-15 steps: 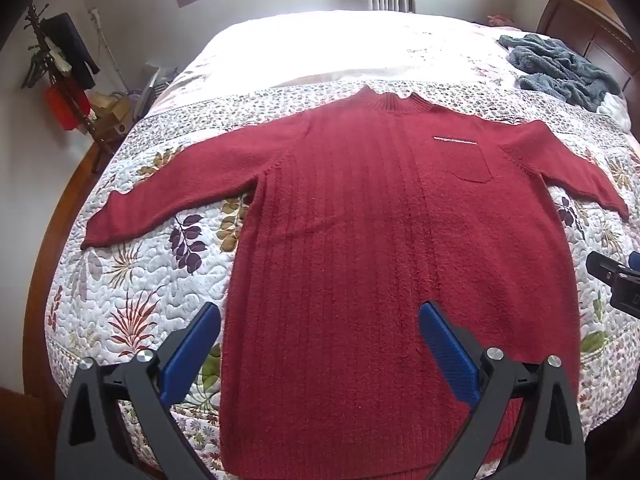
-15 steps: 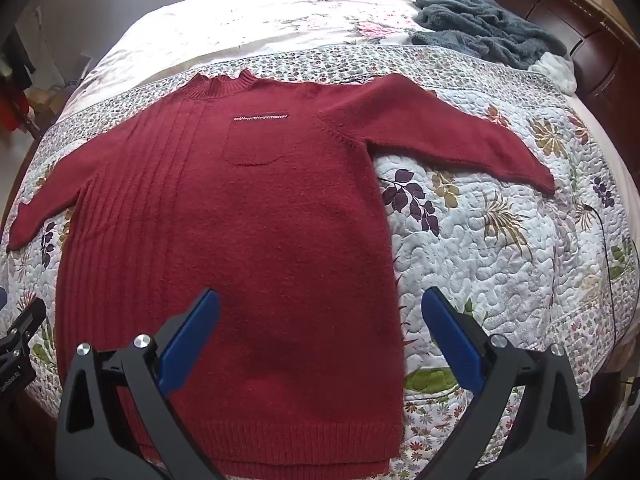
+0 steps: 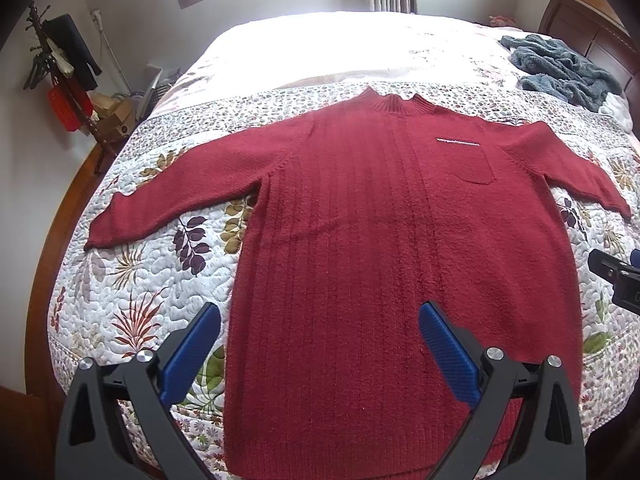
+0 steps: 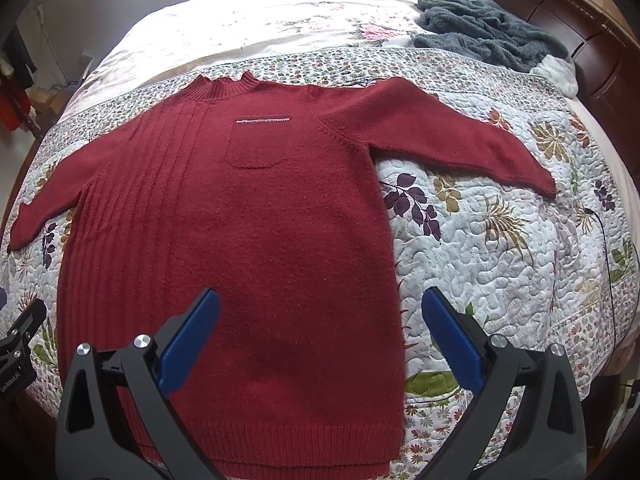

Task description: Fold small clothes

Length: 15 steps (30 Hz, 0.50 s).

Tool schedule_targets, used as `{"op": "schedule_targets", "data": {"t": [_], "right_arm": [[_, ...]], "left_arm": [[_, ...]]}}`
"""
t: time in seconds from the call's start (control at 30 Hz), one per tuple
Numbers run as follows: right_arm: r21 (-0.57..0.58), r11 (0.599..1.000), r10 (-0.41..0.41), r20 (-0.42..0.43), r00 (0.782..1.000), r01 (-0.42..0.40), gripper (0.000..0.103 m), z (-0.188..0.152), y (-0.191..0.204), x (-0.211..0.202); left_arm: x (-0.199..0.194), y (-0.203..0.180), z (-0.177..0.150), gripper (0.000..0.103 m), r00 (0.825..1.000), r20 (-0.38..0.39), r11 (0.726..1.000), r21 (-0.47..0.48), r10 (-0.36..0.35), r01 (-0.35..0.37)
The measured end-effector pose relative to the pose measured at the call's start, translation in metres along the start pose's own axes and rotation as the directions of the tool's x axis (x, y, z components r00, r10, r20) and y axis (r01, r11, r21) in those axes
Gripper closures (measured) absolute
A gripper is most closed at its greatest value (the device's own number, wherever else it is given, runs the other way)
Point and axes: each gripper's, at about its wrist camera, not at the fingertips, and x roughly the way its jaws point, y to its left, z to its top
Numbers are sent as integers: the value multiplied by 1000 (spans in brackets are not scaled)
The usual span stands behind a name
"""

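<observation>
The left gripper (image 3: 320,340) hangs above the lower part of a dark red knitted sweater (image 3: 380,260), its two blue-padded fingers (image 3: 192,352) spread wide with nothing between them. One finger sits over the sweater's side edge and the floral quilt (image 3: 132,292), the other over the sweater's body. The right gripper (image 4: 320,336) is likewise spread wide and empty, one finger over the sweater's body, the other just past its side edge above bare quilt. Each gripper shows as a black shape at the edge of the other's view. Directly ahead of both grippers the sweater lies flat and face up on the quilt, with the ribbed hem nearest the fingers and the short collar farthest away. Both sleeves stretch out sideways and slope slightly back toward the grippers. A small chest pocket (image 4: 258,146) with a pale stitched line along its top sits ahead of the right gripper. Beyond the collar the bed continues in a paler floral cover. Far ahead and to the right a crumpled grey-blue fuzzy blanket (image 4: 484,32) lies near a dark wooden headboard (image 4: 592,36). Far to the left of the left gripper a coat stand (image 3: 60,64) holds dark and red items against the wall.
</observation>
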Motion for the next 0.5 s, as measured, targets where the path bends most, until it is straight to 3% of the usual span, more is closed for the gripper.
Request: {"op": "schedule_targets", "data": {"t": [0.5], "right_arm": [[-5,1000,5,14,1000,-5,3,-1,-2,-1]], "left_arm": [[-1,1,1,4,1000,4,1000,0,11,-11]]}}
